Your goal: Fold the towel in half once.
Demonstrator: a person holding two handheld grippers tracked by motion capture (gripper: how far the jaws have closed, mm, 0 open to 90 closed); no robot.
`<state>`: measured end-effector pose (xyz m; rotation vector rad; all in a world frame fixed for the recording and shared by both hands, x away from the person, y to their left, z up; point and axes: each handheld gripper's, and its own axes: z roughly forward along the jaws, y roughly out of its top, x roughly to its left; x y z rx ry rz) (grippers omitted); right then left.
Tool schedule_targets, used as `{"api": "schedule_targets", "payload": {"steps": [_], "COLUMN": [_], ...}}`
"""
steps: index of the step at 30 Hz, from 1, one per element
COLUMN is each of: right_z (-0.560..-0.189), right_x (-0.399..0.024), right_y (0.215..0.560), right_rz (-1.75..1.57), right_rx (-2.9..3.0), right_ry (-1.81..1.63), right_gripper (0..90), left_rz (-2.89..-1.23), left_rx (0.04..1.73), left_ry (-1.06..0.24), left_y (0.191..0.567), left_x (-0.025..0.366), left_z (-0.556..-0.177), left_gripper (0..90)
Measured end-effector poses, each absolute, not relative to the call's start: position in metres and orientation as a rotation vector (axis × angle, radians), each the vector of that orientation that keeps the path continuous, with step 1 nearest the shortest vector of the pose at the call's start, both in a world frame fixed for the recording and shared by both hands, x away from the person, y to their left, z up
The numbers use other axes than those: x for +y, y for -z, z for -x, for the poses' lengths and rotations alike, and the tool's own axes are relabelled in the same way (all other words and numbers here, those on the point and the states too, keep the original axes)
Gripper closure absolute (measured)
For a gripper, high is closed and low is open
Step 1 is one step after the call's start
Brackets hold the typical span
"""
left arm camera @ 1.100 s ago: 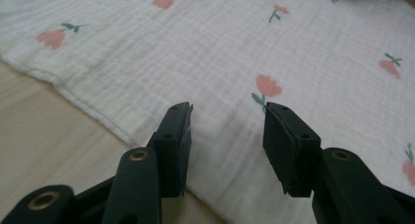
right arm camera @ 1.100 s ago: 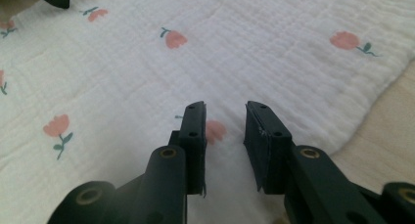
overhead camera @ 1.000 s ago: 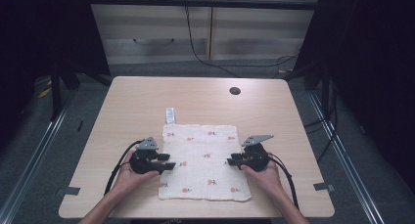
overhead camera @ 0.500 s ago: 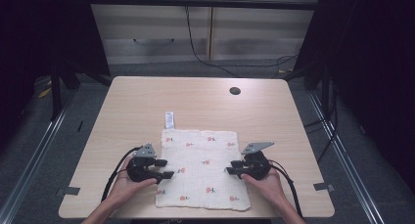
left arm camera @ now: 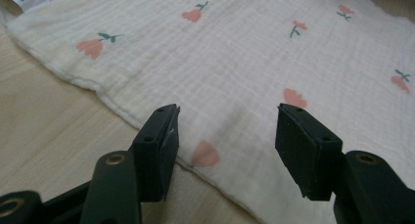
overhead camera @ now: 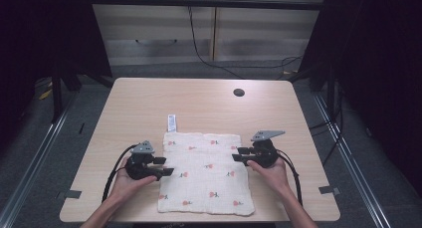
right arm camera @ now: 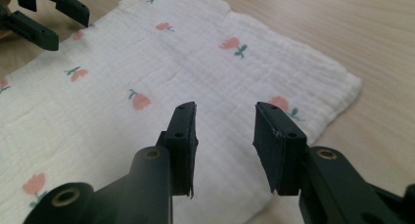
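Observation:
A white muslin cloth (overhead camera: 206, 178) printed with small pink flowers lies flat on the table's near half. Its white label (overhead camera: 171, 122) sticks out at the far left corner. My left gripper (overhead camera: 166, 166) sits at the cloth's left edge. Its jaws have just been opening, and in the left gripper view (left arm camera: 225, 131) the cloth (left arm camera: 244, 48) edge lies under them, unpinched. My right gripper (overhead camera: 239, 154) hovers at the right edge. Its jaws (right arm camera: 225, 131) have also just been opening, and they stand apart above the cloth (right arm camera: 147, 62) with nothing gripped.
The wooden table (overhead camera: 149, 103) has a round cable hole (overhead camera: 239, 92) at the far right. Bare wood stretches beyond the cloth and on both sides of it. Dark frame posts and floor cables surround the table.
The cloth has shifted slightly toward the near edge and lies flatter. Both grippers' jaws stand wider than before. The right gripper has lifted a little off the cloth's edge.

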<state>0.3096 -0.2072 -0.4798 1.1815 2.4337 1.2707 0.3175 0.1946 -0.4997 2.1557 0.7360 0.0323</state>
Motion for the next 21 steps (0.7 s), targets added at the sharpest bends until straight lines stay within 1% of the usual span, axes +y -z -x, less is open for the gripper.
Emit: {"api": "schedule_targets", "payload": {"steps": [5, 7, 9, 17, 19, 21], "right_z": [-0.326, -0.332, -0.339, -0.375, -0.384, -0.391], "right_x": [-0.208, -0.209, -0.211, -0.221, -0.224, -0.224], "right_y": [0.475, 0.473, 0.472, 0.480, 0.481, 0.482], "right_rz": [-1.166, -1.175, -1.189, -1.234, -1.254, -1.262], "right_rx": [2.423, 2.412, 2.396, 2.388, 2.384, 2.396], "right_ry": [-1.252, -1.255, -1.266, -1.231, -1.222, -1.214], "right_gripper": [59.0, 58.1, 58.0, 61.5, 61.8, 62.2], "left_rz": [-2.156, -2.153, -2.160, -2.179, -2.190, -2.187], "left_rx": [0.741, 0.737, 0.743, 0.726, 0.726, 0.728], "left_ry": [-0.090, -0.100, -0.106, -0.127, -0.157, -0.168], "left_y": [0.499, 0.500, 0.501, 0.504, 0.503, 0.504], "left_x": [0.191, 0.190, 0.189, 0.189, 0.188, 0.187], "left_z": [-0.320, -0.320, -0.321, -0.321, -0.320, -0.319], "left_gripper": [40.6, 43.4, 43.6, 44.7, 47.3, 48.0]}}
